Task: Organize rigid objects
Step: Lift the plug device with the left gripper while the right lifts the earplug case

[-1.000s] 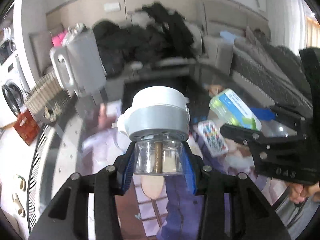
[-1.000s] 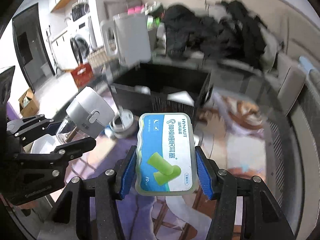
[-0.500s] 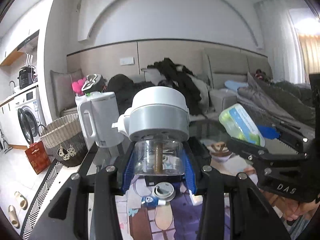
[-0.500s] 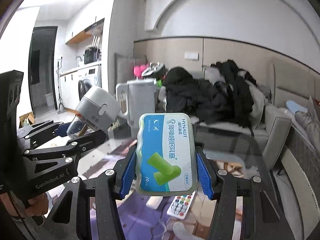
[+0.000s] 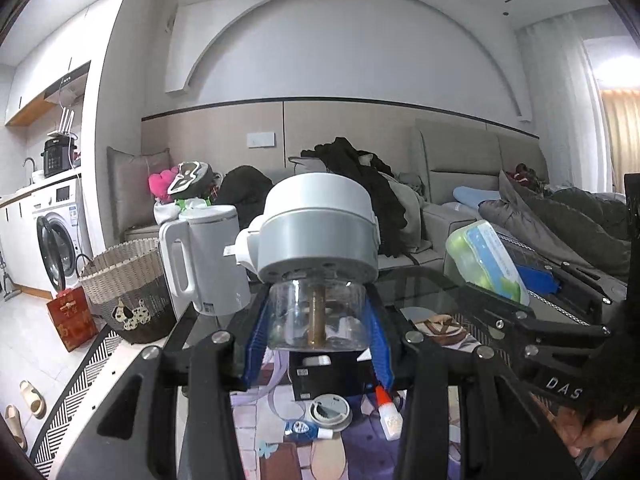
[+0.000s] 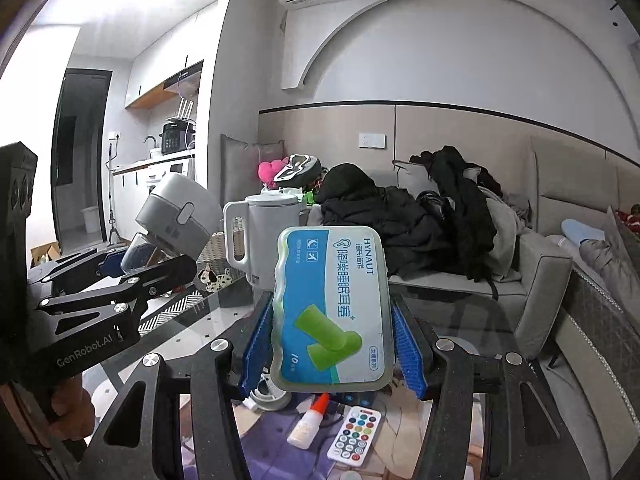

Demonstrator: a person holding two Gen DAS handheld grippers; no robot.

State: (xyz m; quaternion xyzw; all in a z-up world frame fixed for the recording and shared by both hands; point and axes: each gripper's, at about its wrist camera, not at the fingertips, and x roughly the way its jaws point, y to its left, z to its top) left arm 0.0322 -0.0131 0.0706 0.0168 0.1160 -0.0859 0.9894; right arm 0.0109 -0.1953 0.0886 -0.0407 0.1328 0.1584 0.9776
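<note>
Behind everything a grey sofa [image 6: 540,264] is seen, heaped with dark clothing [image 6: 404,220], and a glass-topped table [image 6: 192,332] stands in front of it. That table serves as the landmark. At its far left corner a white kettle [image 5: 208,260] stands upright, and on the floor just left of that corner a wicker basket [image 5: 128,288] is placed.

Above the table's near edge both tools are held clear of the glass. The left gripper [image 5: 316,344] is clamped on the clear cup of a small grey-topped chopper [image 5: 316,252], the blue pads [image 5: 256,340] being pressed against the cup's two sides, so that the chopper is carried upright. To its right, the right gripper [image 6: 332,344] is closed on an earplug box [image 6: 330,308], whose blue and white label is turned toward the camera; the box is gripped by its long edges and stands on end above the table.

On the table's patterned top, below the box, a white remote [image 6: 354,434] with coloured buttons is laid, and just beside it a small glue bottle [image 6: 306,424] with a red tip lies tilted. Near these a round white lid [image 5: 330,410] lies flat.
</note>
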